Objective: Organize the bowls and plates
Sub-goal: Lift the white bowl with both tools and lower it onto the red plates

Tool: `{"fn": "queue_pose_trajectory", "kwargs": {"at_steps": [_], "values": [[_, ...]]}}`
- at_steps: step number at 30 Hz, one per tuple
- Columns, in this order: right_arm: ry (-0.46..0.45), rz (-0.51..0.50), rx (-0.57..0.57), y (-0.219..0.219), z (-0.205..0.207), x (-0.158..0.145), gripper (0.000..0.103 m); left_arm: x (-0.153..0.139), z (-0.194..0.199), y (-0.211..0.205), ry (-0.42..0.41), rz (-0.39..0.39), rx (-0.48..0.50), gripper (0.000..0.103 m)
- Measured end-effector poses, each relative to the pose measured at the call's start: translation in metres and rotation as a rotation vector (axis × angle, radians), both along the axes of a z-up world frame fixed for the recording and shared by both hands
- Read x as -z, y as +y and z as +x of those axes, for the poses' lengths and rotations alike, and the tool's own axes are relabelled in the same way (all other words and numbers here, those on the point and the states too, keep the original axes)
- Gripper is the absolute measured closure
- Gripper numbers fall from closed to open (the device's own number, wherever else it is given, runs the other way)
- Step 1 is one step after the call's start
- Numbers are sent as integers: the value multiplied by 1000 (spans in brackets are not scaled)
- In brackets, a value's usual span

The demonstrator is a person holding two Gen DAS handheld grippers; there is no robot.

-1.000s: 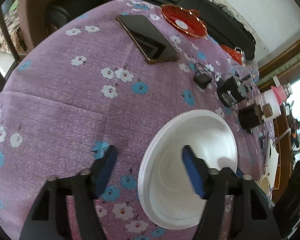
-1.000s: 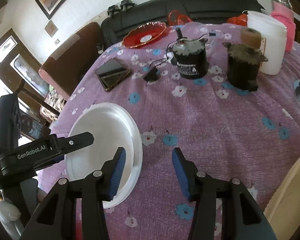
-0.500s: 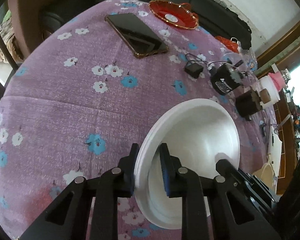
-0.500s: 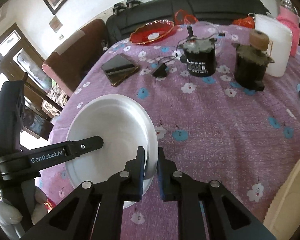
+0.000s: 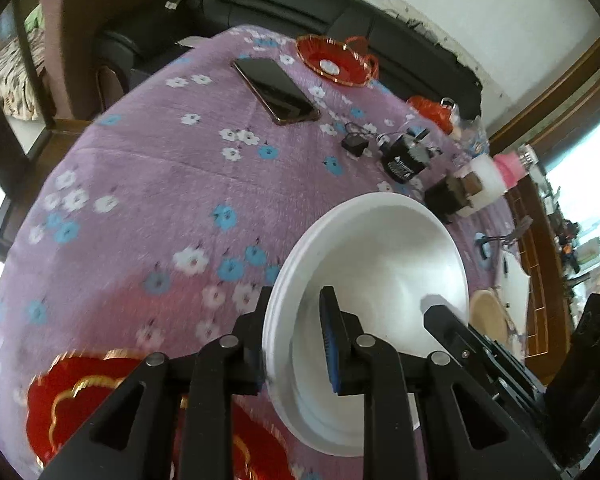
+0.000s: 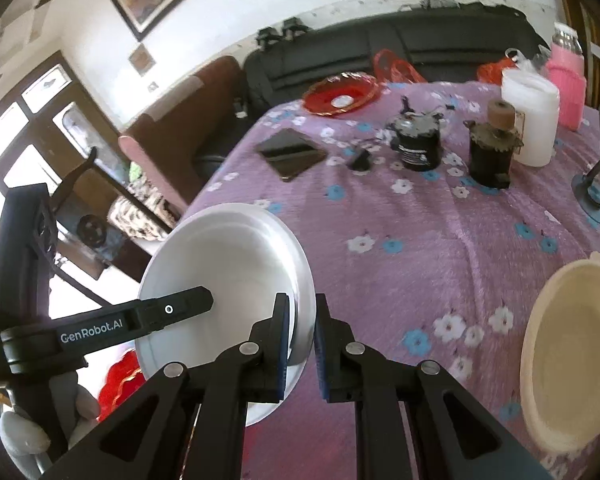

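A white bowl (image 5: 380, 264) is held up above the purple flowered tablecloth (image 5: 148, 184) by both grippers. My left gripper (image 5: 294, 332) is shut on its near rim. My right gripper (image 6: 302, 336) is shut on the opposite rim of the same white bowl (image 6: 220, 276). A red gold-edged plate (image 5: 80, 408) lies below at the table's near edge, and it also shows in the right wrist view (image 6: 120, 380). A second red plate (image 5: 332, 64) sits at the far edge. A cream bowl (image 6: 572, 360) lies at the right.
A phone (image 5: 276, 90), a small black adapter (image 5: 354, 144), two dark motor-like parts (image 6: 418, 140) (image 6: 492, 148), a white container (image 6: 532, 120) and a pink bottle (image 6: 566, 88) stand across the far half. A black sofa (image 6: 380, 48) lies behind the table.
Both grippers closed on the white bowl's rim and lifted it off the cloth toward the near edge. The near red plate and the cream bowl have come into view.
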State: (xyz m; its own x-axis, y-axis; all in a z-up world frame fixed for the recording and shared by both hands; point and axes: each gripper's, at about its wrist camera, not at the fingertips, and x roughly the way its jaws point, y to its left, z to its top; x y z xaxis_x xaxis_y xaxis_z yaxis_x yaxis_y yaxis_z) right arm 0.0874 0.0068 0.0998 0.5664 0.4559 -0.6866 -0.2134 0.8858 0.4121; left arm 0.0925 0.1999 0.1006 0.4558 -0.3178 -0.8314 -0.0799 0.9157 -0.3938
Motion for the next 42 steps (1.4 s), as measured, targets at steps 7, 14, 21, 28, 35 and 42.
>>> {"fn": "queue_pose_trajectory", "kwargs": {"at_steps": [7,14,21,28,35,42], "values": [[-42,16,-59,25,-41,-20,90,-28,-59,27,-85,3,-62,82],[-47,18,-125,55,-77,-22,90,-26,-109,57,-131,-5,-136,82],[-5,-11,-168,83,-92,0,90,-7,-136,79,-123,-7,-192,82],[50,-32,-206,105,-99,29,89,23,-151,98,-75,-10,-241,82],[100,-50,-237,119,-100,54,89,45,-158,108,-37,1,-282,82],[130,-56,-241,125,-97,68,89,54,-158,109,-29,25,-294,77]]}}
